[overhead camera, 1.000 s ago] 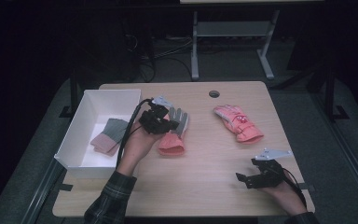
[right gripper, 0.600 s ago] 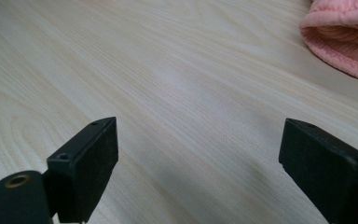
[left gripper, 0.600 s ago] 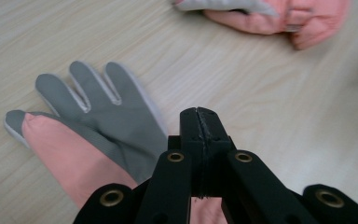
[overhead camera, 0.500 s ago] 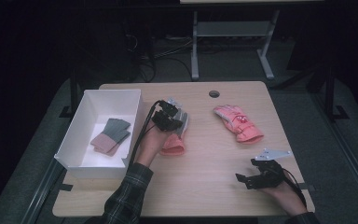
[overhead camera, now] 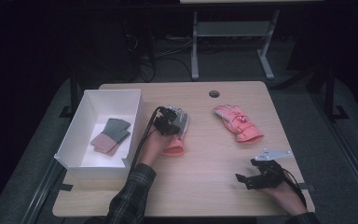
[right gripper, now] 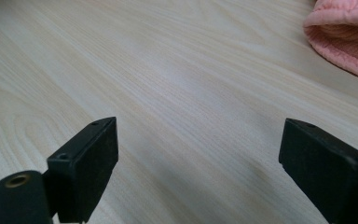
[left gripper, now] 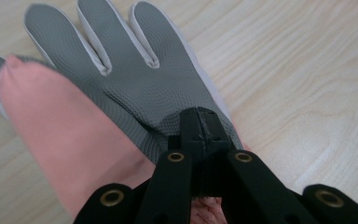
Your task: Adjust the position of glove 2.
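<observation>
A glove (overhead camera: 181,122) with a grey palm and pink cuff lies palm up at the table's middle; its grey palm (left gripper: 135,88) fills much of the left gripper view. My left gripper (overhead camera: 173,125) is shut, and its closed tips (left gripper: 199,122) rest on the palm near the cuff with nothing seen between them. A second, all-pink glove (overhead camera: 238,122) lies to the right of it. My right gripper (overhead camera: 243,179) sits low at the front right of the table, its jaws wide open over bare wood (right gripper: 198,158). A pink knitted cuff (right gripper: 345,42) lies far ahead of it.
A white bin (overhead camera: 87,116) stands at the table's left with a grey-green and pink folded pair (overhead camera: 111,135) inside. A round cable hole (overhead camera: 214,94) is near the back edge. A metal stand (overhead camera: 233,28) rises behind the table.
My left hand has come down and a little to the right, from above the glove's left side onto its palm. The glove stayed put. The right gripper has not moved.
</observation>
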`<state>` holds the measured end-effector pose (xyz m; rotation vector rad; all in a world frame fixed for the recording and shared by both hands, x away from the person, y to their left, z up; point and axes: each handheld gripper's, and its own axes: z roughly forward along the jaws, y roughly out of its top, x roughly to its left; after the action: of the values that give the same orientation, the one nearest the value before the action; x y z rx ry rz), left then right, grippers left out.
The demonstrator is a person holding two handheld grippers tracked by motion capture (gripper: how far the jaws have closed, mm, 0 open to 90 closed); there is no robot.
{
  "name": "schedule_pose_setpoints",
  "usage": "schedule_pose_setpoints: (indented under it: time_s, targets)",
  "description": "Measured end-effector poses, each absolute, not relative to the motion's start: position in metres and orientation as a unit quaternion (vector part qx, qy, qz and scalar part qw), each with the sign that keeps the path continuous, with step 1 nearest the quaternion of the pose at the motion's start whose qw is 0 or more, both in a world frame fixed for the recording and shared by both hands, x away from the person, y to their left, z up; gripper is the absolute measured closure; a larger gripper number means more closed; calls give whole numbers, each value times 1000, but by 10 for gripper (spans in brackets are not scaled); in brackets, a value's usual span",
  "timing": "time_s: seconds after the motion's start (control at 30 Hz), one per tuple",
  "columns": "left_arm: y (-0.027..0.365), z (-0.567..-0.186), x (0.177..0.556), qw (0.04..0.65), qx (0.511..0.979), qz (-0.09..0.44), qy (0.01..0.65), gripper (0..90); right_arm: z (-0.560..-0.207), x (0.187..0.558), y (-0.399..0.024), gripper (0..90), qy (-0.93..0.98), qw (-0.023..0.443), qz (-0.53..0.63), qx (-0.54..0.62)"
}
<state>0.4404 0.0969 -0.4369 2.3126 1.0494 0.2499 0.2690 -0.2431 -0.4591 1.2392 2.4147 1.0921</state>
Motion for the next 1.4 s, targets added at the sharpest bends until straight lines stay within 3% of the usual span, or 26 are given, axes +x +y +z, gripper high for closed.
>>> schedule_pose_setpoints:
  time_s: [1.4]
  targets:
    - [32, -430, 356, 330, 909, -27, 255, 899, -460, 269, -243, 121, 821, 108, 370, 421]
